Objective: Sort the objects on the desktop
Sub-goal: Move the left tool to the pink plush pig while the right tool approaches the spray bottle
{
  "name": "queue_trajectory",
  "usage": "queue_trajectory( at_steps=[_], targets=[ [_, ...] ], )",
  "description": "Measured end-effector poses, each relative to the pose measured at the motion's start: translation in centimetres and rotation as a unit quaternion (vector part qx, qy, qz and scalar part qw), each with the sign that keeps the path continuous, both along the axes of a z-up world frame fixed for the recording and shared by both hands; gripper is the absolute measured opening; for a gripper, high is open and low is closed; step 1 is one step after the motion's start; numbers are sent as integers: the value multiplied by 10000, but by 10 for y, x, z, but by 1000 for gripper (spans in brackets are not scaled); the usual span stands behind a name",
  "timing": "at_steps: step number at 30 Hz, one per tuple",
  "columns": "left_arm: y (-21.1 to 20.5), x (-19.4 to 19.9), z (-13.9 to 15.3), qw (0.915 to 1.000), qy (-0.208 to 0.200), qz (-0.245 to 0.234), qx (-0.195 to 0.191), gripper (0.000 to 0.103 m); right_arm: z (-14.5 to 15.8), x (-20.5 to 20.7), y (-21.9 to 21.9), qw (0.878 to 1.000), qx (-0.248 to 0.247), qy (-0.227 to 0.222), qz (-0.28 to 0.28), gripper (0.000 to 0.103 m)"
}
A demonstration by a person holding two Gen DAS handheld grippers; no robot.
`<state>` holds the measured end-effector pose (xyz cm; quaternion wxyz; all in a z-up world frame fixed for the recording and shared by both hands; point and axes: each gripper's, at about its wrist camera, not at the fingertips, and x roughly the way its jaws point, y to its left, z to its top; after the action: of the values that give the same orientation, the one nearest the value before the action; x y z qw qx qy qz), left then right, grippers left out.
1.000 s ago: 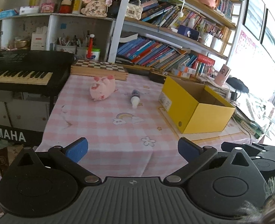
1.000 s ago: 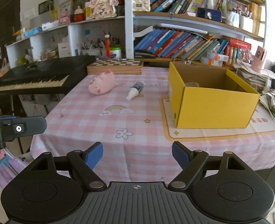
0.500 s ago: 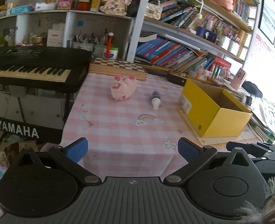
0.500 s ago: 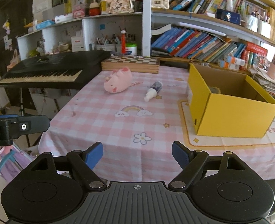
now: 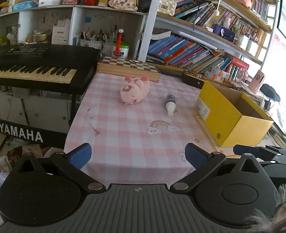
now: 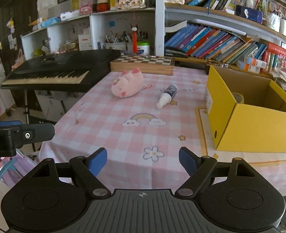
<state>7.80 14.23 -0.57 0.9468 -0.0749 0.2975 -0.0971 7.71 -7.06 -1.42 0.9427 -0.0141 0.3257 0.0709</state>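
Grippers are being held out over the near edge of a table covered in pink checked cloth, with nothing yet picked up. Both the left gripper and the right gripper are being shown with blue pads spread wide apart and nothing between them. A pink plush pig is lying on its side toward the far end of the cloth, and a small white bottle is lying flat just to its right, apart from it. An open yellow box is standing at the right side of the table, with what looks like a roll of tape already seen inside. A chessboard case is resting at the far edge, and a black keyboard is standing beside the table on the left. The approach step appears to be in hand; next, one gripper is likely being called forward to close on the pig or the bottle.
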Motion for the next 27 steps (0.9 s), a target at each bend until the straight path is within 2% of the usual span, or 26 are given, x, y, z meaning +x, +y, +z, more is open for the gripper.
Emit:
queue_trajectory(
  at_steps=[27],
  targets=[
    [-35, 136, -2, 9991, 166, 397, -66, 103, -14, 135, -25, 9993, 96, 157, 312, 83]
  ],
)
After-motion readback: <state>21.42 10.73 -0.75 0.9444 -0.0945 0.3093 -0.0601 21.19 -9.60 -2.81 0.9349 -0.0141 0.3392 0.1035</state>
